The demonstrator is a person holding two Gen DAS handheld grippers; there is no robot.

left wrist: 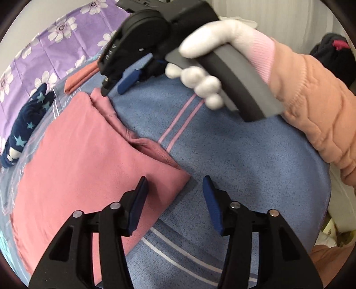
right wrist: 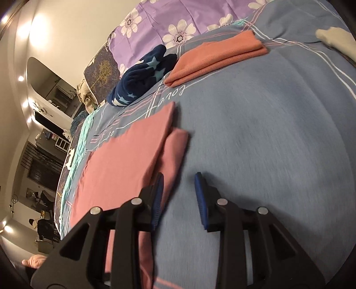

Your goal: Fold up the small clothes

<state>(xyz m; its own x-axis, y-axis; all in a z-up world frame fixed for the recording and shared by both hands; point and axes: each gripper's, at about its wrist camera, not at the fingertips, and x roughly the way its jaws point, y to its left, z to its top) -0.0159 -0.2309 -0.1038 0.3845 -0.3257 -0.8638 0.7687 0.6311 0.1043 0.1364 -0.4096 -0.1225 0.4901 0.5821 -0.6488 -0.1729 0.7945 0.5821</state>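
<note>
A pink garment (left wrist: 73,160) lies partly folded on the blue bedspread (left wrist: 244,169), a narrower layer sticking out along its right edge. My left gripper (left wrist: 175,189) is open and empty, hovering over the garment's near right corner. My right gripper (left wrist: 113,87) is open at the garment's far corner, held by a white-gloved hand (left wrist: 200,64). In the right wrist view the pink garment (right wrist: 124,164) lies left of centre and my right gripper (right wrist: 179,189) is open just above its right edge, empty.
A folded orange garment (right wrist: 218,57) and a crumpled navy star-print garment (right wrist: 142,77) lie further back on the bedspread (right wrist: 267,133). A purple flowered sheet (right wrist: 178,20) lies behind them. A pale cloth (right wrist: 336,40) is at the far right.
</note>
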